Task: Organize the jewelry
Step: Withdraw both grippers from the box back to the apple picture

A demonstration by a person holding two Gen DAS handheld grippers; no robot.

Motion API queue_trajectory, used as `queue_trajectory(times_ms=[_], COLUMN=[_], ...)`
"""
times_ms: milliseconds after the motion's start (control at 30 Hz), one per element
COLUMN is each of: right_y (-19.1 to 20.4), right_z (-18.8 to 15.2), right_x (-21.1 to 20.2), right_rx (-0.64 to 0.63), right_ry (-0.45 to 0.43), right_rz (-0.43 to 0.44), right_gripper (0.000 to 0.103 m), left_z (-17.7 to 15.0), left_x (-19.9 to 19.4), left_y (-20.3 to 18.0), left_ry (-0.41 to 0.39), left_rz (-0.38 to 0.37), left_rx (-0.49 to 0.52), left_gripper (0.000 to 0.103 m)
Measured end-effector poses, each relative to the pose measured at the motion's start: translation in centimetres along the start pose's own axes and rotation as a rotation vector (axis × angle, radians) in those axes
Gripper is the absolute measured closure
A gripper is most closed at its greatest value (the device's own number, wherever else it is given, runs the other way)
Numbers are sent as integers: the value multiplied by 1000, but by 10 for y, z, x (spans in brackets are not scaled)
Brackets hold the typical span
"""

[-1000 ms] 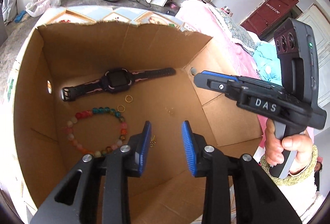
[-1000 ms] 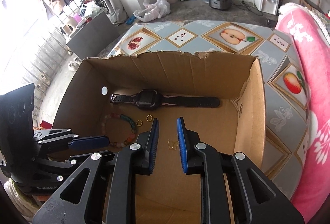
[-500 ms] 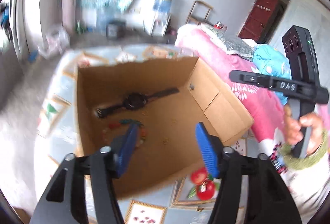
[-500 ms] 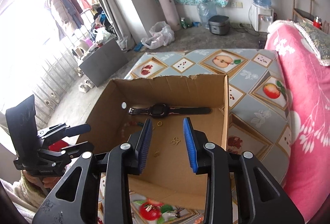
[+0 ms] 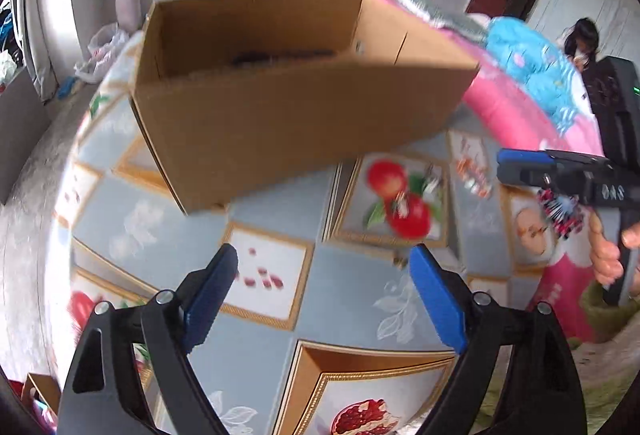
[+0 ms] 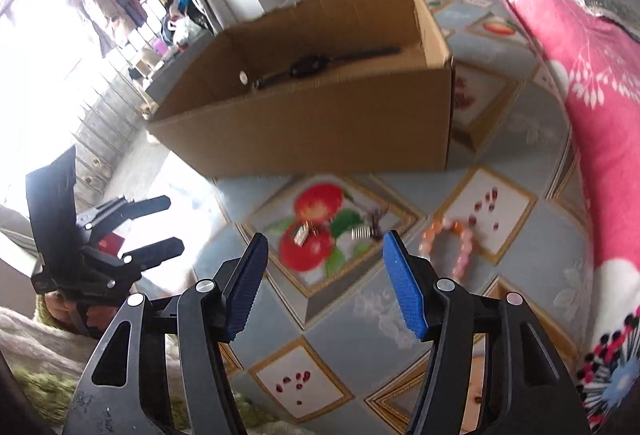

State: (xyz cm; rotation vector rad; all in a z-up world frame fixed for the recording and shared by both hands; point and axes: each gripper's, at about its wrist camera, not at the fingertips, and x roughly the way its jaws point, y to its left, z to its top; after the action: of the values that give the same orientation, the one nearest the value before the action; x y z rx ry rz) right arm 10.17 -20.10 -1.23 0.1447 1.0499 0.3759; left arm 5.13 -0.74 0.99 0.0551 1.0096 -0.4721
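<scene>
Both grippers have pulled back from over the cardboard box [image 5: 304,103], jaws just widening, empty. Left view: left gripper [image 5: 324,295] apart; box contents blurred. Right view: right gripper [image 6: 324,275] apart; watch [image 6: 308,67] inside, pink bead bracelet [image 6: 452,243] on tablecloth [image 6: 344,335].

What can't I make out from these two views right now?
- Left wrist view: cardboard box floor, hidden behind its near wall; only a blurred dark shape shows.
- Right wrist view: watch visible, the rest of the floor hidden.
- Small items and pink bracelet on the tablecloth: motion-blurred, type unclear.
</scene>
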Motion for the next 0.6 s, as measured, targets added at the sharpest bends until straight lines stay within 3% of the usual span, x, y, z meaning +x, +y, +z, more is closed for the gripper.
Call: queue_trajectory(times_ms=[133, 233, 333, 367, 600], right_y=[10, 10, 14, 16, 14], right_z=[-23, -31, -30, -28, -20], right_x=[31, 42, 42, 40, 30], right_rx=[-23, 8, -19, -27, -25], right_ry=[83, 104, 84, 71, 8], right_rz=[-69, -48, -79, -82, -77], right_gripper=[46, 47, 49, 49, 51], left_z=[-17, -25, -27, -27, -31], left_x=[25, 34, 39, 39, 39], left_y=[-8, -19, -23, -23, -25], left_ry=[60, 63, 65, 69, 41], left_rz=[46, 113, 141, 138, 151], left_rx=[34, 97, 121, 108, 121], left_gripper=[18, 17, 11, 4, 4])
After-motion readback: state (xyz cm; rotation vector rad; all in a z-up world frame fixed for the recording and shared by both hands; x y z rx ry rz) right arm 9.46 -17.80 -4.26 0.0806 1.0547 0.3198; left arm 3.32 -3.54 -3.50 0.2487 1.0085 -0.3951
